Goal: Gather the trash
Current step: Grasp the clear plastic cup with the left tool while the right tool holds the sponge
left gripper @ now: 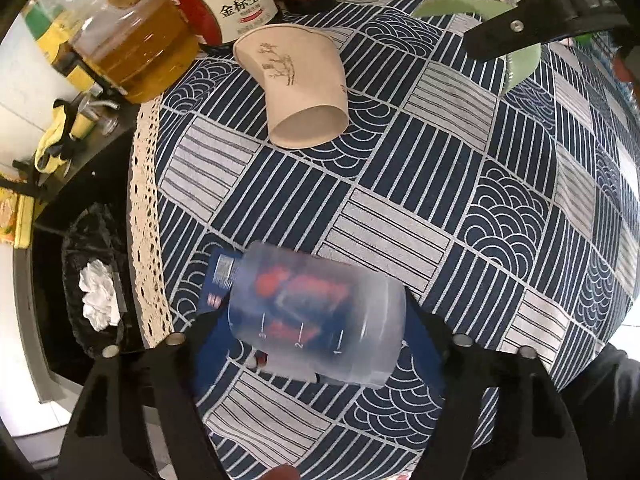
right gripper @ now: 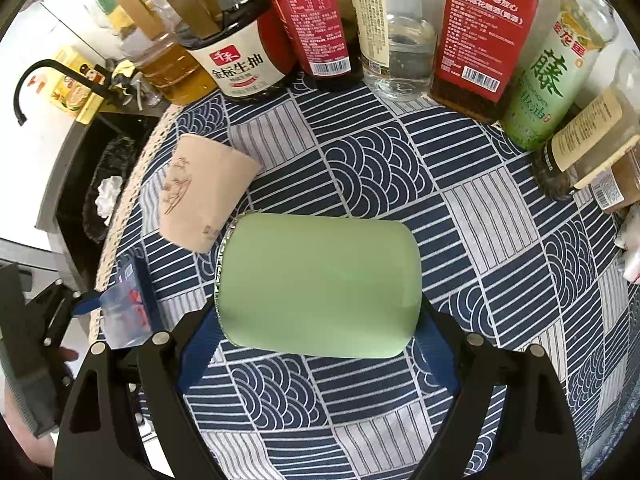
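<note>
Left gripper (left gripper: 316,344) pointed steeply down, clamping translucent measuring cup (left gripper: 320,316); right gripper (right gripper: 316,336), likewise angled, gripped green cup (right gripper: 320,284).

A table spread with a navy-and-white patchwork cloth (right gripper: 360,168), edged in cream lace, carries everything. A beige paper cup printed with a bamboo sketch (left gripper: 298,92) lies on its side on the cloth. Just behind the cup stands a dark soy sauce bottle with a white label (left gripper: 236,4); beside that, toward the lace edge, a clear jug of amber oil (left gripper: 136,52). More bottles (right gripper: 472,40) line the far edge.
</note>
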The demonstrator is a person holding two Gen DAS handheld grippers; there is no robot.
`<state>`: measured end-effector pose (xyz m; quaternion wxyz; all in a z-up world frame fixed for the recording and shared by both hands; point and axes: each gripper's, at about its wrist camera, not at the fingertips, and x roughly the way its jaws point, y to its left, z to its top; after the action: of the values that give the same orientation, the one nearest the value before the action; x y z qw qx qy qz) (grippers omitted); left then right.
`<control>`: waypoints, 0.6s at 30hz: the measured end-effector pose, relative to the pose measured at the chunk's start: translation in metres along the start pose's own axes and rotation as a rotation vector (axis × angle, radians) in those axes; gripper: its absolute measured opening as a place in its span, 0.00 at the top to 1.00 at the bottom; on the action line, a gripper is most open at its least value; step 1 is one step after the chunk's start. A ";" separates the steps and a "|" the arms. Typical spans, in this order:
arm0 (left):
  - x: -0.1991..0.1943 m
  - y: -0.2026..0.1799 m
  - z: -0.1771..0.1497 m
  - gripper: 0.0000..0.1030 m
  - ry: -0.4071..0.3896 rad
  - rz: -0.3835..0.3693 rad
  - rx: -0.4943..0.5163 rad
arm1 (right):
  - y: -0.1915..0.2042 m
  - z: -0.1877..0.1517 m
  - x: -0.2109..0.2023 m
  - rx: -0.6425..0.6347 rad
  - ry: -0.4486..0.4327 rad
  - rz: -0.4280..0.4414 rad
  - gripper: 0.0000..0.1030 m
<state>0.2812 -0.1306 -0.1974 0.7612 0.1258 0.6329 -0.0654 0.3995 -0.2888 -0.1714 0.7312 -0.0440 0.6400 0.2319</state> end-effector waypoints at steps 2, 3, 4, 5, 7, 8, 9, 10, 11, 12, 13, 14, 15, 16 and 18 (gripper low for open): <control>0.001 0.000 0.002 0.35 0.008 -0.004 -0.001 | -0.004 -0.001 -0.002 0.008 -0.003 0.006 0.17; 0.000 0.000 0.002 0.35 0.004 -0.011 -0.002 | -0.005 -0.001 -0.005 0.008 -0.006 0.007 0.17; -0.002 0.000 0.003 0.36 0.000 -0.016 -0.001 | -0.007 -0.002 -0.007 0.010 -0.011 0.006 0.17; -0.003 0.000 0.003 0.36 -0.002 -0.016 -0.001 | -0.009 -0.002 -0.009 0.014 -0.012 0.007 0.17; -0.008 -0.001 0.005 0.37 -0.010 -0.027 -0.003 | -0.010 -0.004 -0.011 0.016 -0.014 0.013 0.17; -0.010 -0.003 0.006 0.38 -0.013 -0.034 -0.007 | -0.010 -0.004 -0.012 0.017 -0.017 0.015 0.17; -0.012 -0.003 0.008 0.38 -0.015 -0.039 -0.010 | -0.010 -0.005 -0.013 0.018 -0.018 0.018 0.17; -0.015 -0.004 0.009 0.38 -0.020 -0.045 -0.009 | -0.010 -0.006 -0.015 0.018 -0.019 0.024 0.17; -0.018 -0.005 0.010 0.38 -0.023 -0.049 -0.010 | -0.009 -0.007 -0.016 0.017 -0.020 0.026 0.17; -0.020 -0.005 0.012 0.38 -0.026 -0.056 -0.012 | -0.009 -0.007 -0.019 0.016 -0.023 0.027 0.17; -0.023 -0.005 0.013 0.38 -0.032 -0.066 -0.012 | -0.009 -0.008 -0.021 0.017 -0.026 0.028 0.17; -0.026 -0.007 0.015 0.38 -0.035 -0.071 -0.012 | -0.009 -0.009 -0.024 0.019 -0.030 0.030 0.17; -0.029 -0.007 0.016 0.38 -0.040 -0.082 -0.015 | -0.009 -0.010 -0.027 0.021 -0.035 0.031 0.17; -0.031 -0.008 0.018 0.40 -0.044 -0.097 -0.015 | -0.009 -0.011 -0.031 0.023 -0.042 0.030 0.17; -0.035 -0.009 0.021 0.43 -0.054 -0.115 -0.012 | -0.009 -0.013 -0.038 0.029 -0.051 0.028 0.17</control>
<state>0.2924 -0.1472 -0.1603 0.7736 0.0830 0.6187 -0.1086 0.3886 -0.3121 -0.1398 0.7445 -0.0186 0.6251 0.2339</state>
